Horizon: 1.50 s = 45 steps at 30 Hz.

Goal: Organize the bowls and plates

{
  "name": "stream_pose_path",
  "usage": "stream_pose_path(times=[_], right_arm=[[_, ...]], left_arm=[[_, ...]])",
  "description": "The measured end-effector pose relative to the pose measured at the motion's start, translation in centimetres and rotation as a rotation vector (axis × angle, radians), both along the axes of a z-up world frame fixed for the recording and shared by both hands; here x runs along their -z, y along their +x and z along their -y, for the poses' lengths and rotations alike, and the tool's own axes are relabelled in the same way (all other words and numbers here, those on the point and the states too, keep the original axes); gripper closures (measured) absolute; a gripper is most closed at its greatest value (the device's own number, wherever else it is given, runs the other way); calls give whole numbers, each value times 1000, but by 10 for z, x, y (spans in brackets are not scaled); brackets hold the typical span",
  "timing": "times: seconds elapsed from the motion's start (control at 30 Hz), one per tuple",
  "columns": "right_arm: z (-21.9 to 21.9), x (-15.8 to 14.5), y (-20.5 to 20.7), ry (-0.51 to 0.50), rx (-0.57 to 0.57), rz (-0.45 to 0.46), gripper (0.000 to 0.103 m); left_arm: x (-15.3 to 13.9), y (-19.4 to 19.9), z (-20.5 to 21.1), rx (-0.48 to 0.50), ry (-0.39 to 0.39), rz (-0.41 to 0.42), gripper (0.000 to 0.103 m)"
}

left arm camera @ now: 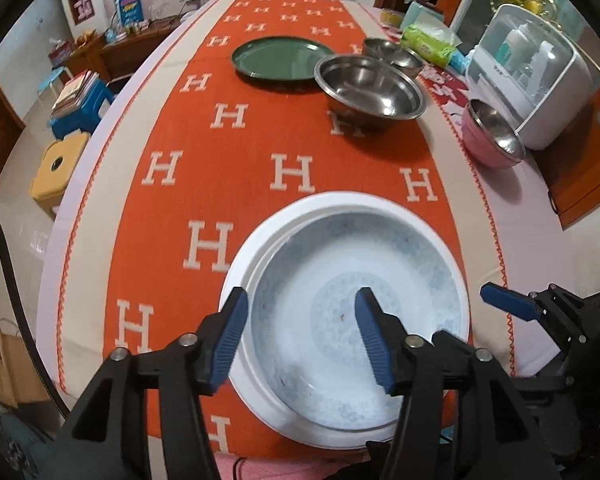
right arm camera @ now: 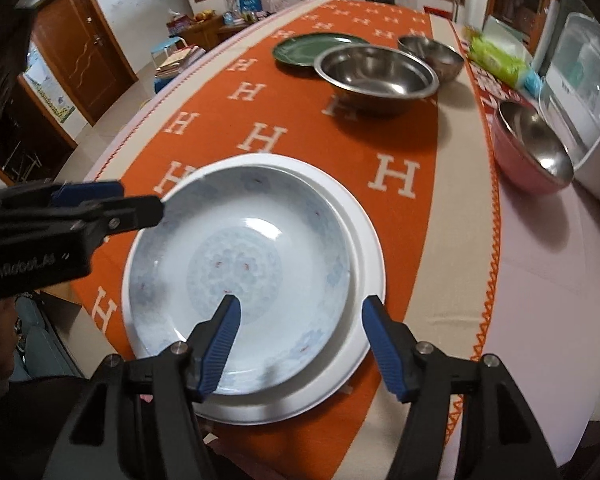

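A pale blue patterned bowl [left arm camera: 352, 320] [right arm camera: 240, 268] sits in a white plate [left arm camera: 260, 248] [right arm camera: 364, 248] on the orange cloth near the table's front edge. My left gripper [left arm camera: 300, 340] is open, its fingers straddling the bowl's left rim. My right gripper [right arm camera: 300, 344] is open, straddling the bowl's right rim and the plate edge. Farther back stand a green plate [left arm camera: 280, 58] [right arm camera: 312, 48], a large steel bowl [left arm camera: 370, 90] [right arm camera: 376, 76], a small steel bowl [left arm camera: 392, 56] [right arm camera: 432, 56] and a pink-sided steel bowl [left arm camera: 492, 136] [right arm camera: 528, 148].
A white appliance [left arm camera: 536, 76] [right arm camera: 580, 92] stands at the table's right edge, with a green tissue pack [left arm camera: 428, 46] [right arm camera: 496, 58] behind. Stools [left arm camera: 56, 168] and a stack of books [left arm camera: 76, 92] stand on the floor to the left.
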State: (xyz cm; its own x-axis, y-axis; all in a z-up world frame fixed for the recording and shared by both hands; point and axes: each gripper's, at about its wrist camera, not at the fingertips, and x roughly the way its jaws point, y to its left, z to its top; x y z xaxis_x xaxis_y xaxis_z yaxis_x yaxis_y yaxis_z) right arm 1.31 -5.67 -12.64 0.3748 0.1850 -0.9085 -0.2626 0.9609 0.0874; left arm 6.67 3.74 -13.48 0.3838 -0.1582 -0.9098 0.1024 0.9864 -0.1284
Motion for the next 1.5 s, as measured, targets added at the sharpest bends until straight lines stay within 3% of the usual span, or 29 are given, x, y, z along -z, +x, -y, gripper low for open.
stream_pose_path(times=[0.3, 0.5, 0.97, 1.5], right_arm=[[-18, -35, -3, -19, 67, 144, 39], [-47, -53, 6, 11, 141, 202, 35], [-121, -75, 42, 89, 288, 282, 35], [-141, -87, 117, 135, 506, 320, 34]], left_arm=[[-31, 17, -20, 82, -3, 64, 27], [-52, 21, -55, 150, 56, 86, 22], [-77, 68, -155, 229, 103, 96, 22], [-97, 176, -191, 313, 143, 127, 22]])
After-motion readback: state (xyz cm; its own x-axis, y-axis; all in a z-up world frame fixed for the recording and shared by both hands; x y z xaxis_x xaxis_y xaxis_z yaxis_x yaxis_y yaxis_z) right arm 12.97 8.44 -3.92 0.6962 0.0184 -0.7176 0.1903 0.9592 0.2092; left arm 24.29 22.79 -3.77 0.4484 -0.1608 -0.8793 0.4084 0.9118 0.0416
